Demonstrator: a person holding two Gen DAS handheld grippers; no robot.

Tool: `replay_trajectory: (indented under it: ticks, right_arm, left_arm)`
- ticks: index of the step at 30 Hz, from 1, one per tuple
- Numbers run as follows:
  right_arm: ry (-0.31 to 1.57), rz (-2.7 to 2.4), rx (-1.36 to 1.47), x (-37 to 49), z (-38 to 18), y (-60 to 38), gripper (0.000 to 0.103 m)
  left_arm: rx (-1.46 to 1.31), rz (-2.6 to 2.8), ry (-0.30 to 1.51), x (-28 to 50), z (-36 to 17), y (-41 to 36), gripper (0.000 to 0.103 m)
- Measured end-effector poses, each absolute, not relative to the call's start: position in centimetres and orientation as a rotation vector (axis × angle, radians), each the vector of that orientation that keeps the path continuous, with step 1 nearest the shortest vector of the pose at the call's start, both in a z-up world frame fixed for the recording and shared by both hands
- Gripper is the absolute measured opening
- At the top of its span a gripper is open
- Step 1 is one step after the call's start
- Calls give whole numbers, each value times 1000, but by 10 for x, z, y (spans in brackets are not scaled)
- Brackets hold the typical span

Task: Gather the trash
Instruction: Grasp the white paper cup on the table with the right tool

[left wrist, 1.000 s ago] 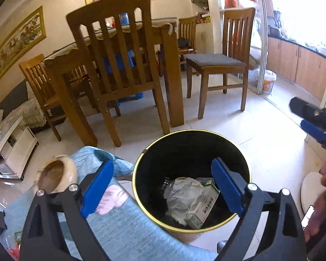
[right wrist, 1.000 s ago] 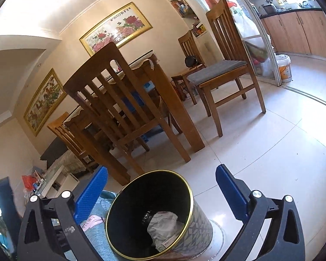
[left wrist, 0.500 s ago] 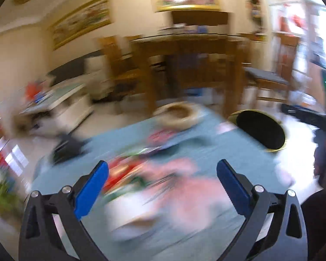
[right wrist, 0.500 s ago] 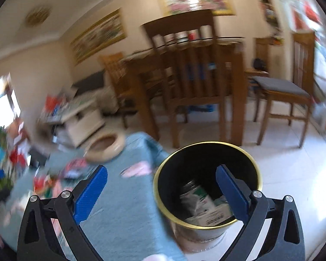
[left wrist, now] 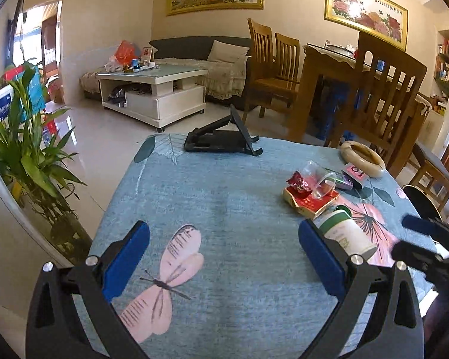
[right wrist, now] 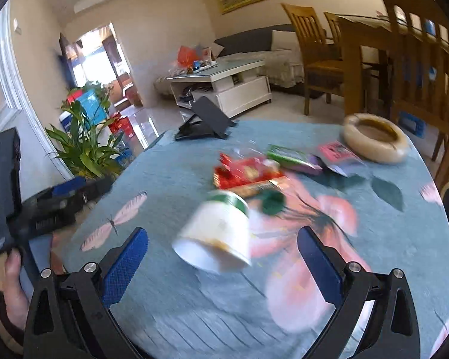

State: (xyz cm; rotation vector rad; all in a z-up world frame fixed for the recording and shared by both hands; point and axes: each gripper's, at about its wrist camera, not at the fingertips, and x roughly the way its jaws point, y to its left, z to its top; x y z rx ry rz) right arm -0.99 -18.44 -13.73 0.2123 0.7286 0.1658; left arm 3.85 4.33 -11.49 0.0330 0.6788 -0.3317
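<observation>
both grippers stand released, nothing between their blue pads. the left gripper (left wrist: 224,257) hangs over bare blue tablecloth (left wrist: 212,197) with a pink dragonfly print. the right gripper (right wrist: 223,261) has a white bottle (right wrist: 215,239) with a green band lying on its side just ahead of it at twelve o'clock, blurred, not touched. beyond the bottle, at about one o'clock, lie a red packet (right wrist: 248,175), a green wrapper (right wrist: 290,155) and a pink packet (right wrist: 336,152). a tan ashtray (right wrist: 374,137) sits at two o'clock, a black phone stand (right wrist: 205,119) at twelve.
</observation>
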Motion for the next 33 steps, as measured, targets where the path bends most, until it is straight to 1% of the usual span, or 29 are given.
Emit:
replay_trajectory:
  ticks: [3, 4, 10, 11, 13, 14, 26, 33]
  right_arm:
    - [803, 146, 205, 11, -143, -177, 99]
    - [842, 140, 212, 18, -149, -176, 97]
    - [972, 164, 221, 34, -173, -168, 71]
    - [976, 169, 218, 33, -174, -167, 71]
    - [970, 178, 222, 30, -173, -170, 68]
    - [965, 184, 230, 29, -172, -172, 64]
    - [941, 264, 342, -12, -171, -197, 60]
    - [886, 272, 540, -37, -177, -249, 60]
  left_arm:
    - [24, -344, 682, 35, -121, 49, 100]
    - [22, -344, 679, 35, -120, 51, 100]
    - [-9, -356, 676, 35, -118, 56, 100]
    - [-9, -356, 678, 35, -119, 55, 100]
    - [-5, -353, 681, 36, -120, 54, 100]
    - [-3, -354, 683, 36, -121, 53, 100]
    - [51, -359, 714, 35, -133, 34, 100]
    - [93, -464, 743, 43, -136, 13, 100]
